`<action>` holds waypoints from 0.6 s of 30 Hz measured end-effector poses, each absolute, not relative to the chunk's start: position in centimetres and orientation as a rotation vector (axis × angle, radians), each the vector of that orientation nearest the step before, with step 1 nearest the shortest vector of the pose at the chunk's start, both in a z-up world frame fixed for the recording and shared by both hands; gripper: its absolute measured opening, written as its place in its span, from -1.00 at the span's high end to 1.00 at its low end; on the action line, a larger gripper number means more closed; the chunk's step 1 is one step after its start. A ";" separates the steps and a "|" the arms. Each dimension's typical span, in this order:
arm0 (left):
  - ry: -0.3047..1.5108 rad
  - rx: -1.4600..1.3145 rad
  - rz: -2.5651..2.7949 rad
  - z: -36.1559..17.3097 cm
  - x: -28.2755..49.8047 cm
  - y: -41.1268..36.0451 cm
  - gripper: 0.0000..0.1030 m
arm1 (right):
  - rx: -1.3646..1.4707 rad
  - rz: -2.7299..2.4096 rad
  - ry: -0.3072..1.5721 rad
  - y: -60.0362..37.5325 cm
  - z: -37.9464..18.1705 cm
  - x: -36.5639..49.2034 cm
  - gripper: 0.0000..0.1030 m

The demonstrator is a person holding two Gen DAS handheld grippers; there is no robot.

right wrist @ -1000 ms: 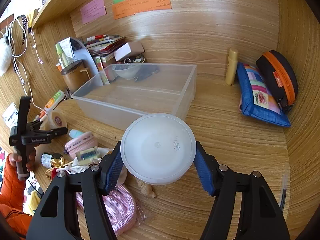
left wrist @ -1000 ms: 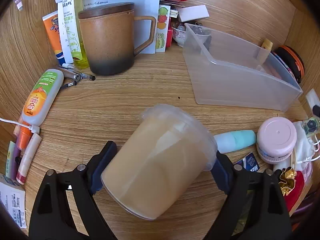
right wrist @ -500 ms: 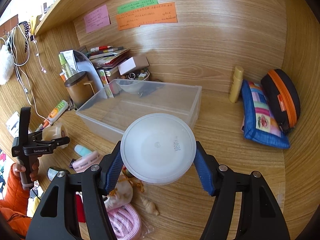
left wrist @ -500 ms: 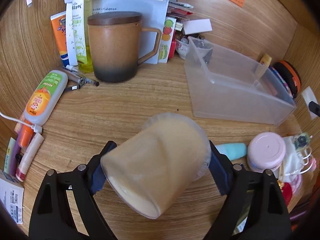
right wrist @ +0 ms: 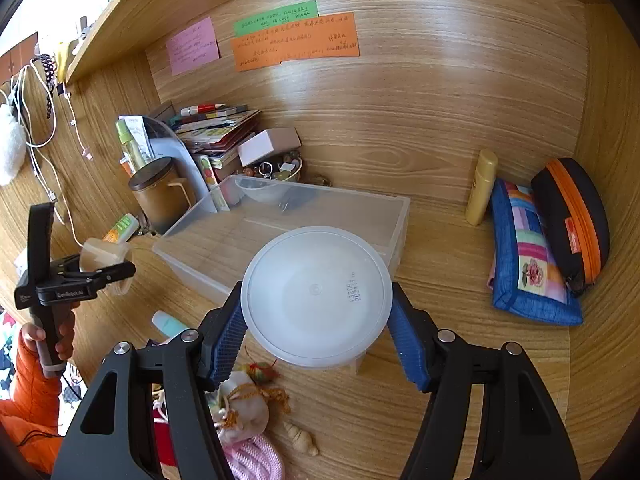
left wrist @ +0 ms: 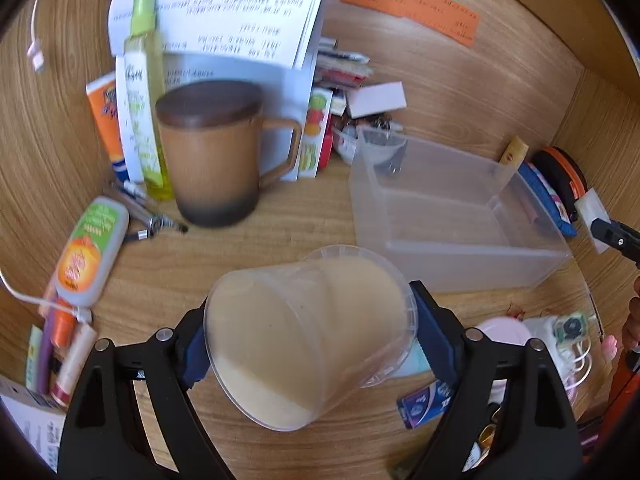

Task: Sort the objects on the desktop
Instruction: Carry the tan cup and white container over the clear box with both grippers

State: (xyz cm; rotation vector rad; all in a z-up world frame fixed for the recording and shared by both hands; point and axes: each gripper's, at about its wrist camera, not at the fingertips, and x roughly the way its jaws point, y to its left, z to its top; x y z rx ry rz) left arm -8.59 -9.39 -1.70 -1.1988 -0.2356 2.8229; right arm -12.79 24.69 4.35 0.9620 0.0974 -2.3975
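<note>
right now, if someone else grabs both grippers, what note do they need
Left gripper: shut on the cup, held tilted in the air over the desk, in front of the bin.
Right gripper: shut on the tub, lid toward the camera, at the bin's near edge.
Bin: nothing from this job is in it yet.
Done: both items picked up.
Left: set cup and tub down, probably in the bin, then sort the loose clutter: teal tube, pouch, shell.

I see a wooden desk (right wrist: 460,380); ahead of the right jaws a clear plastic bin (right wrist: 280,228) rests on it; right of them a patchwork pouch (right wrist: 528,268); ahead-left of the left jaws, a lidded brown mug (left wrist: 212,152).
</note>
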 end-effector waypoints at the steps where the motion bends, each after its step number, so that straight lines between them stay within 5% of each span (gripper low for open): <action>1: -0.232 -1.190 2.823 -1.3 -8.8 -9.3 -0.67 | 0.963 -2.397 0.095 24.7 4.4 -13.0 -0.22; 18: -0.181 -1.092 2.691 3.2 -14.0 -5.6 -0.67 | 0.997 -2.374 0.119 23.1 4.3 -17.0 -0.22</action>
